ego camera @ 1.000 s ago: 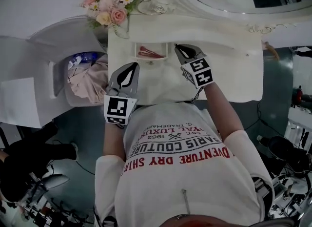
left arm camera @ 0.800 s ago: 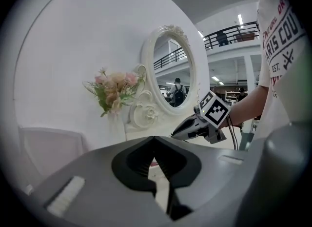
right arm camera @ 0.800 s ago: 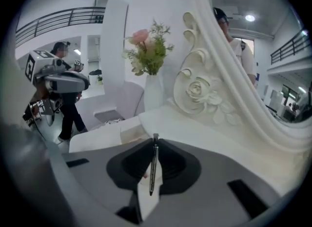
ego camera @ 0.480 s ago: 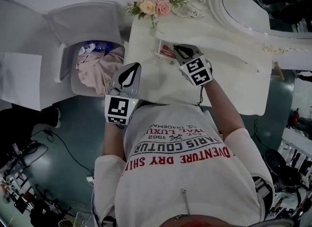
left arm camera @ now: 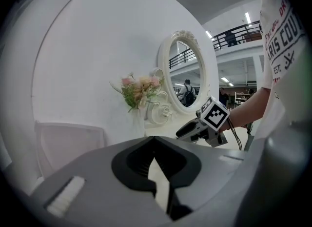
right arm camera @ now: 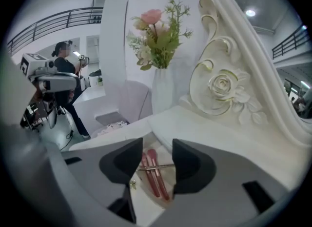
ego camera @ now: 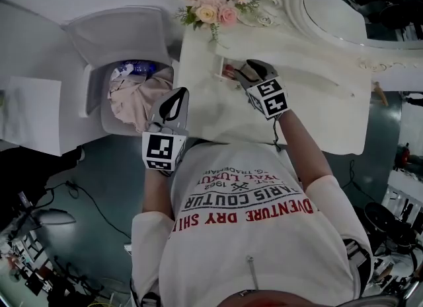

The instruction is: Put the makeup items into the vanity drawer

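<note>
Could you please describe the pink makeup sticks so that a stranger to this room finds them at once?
Find the white vanity table with the ornate oval mirror. Near its flower vase is a small white tray holding the makeup sticks: two slim pink-red tubes side by side, unlike the thin gold pin across them.

Two slim pink-red makeup sticks [right arm camera: 155, 177] lie flat and side by side, close together, in a shallow white drawer [right arm camera: 142, 205]. The drawer stands open on the white counter [right arm camera: 195, 128]. A thin bar [right arm camera: 157, 166] lies crosswise over the sticks, near their far ends.
</note>
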### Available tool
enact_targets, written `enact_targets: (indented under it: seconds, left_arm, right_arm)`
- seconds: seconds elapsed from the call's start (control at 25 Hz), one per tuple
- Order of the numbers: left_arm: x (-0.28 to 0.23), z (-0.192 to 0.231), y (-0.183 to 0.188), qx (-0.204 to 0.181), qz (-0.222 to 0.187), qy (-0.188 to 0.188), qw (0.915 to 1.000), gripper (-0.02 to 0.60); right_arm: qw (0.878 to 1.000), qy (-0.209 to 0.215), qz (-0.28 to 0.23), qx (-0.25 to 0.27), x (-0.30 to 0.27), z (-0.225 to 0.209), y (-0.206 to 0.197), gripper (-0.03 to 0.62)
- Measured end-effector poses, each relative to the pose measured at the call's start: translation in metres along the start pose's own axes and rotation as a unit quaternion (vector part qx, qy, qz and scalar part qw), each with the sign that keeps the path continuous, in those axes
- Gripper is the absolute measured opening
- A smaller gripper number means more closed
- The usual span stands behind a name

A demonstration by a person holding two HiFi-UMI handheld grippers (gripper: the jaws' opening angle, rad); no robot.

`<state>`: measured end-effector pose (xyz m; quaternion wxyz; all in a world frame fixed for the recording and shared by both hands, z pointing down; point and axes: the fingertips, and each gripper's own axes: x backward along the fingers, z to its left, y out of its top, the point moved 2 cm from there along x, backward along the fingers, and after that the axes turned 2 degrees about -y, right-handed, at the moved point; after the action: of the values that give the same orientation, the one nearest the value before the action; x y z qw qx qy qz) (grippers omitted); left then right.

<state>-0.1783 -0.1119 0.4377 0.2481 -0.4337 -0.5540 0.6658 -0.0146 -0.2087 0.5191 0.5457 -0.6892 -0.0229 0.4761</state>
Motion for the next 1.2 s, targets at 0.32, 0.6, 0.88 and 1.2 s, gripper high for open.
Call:
enact_targets:
  seconds: [0.32, 0.6, 0.88, 1.2]
  left_arm:
    - [-0.023, -0.012, 0.024, -0.029, -0.018, -0.031, 0.9990, 0.009]
    - [-0.042, -0.025, 0.060, -0.058, -0.054, -0.059, 0.9951, 0.009]
    - [-0.048, -0.046, 0.085, -0.073, -0.075, -0.085, 0.9909, 0.009]
    - [-0.046, -0.057, 0.100, -0.077, -0.088, -0.102, 0.9880, 0.009]
  right_arm:
    - [0.993, -0.051, -0.090, -0.061, 0.049, -0.020, 0.018, 0.139]
    - [0.980, -0.090, -0.170, -0.051, 0.101, -0.021, 0.040, 0.018]
    - [0.963, -0.108, -0.238, -0.071, 0.151, -0.022, 0.049, 0.009]
    - [0.956, -0.125, -0.263, -0.042, 0.178, -0.018, 0.055, 0.008]
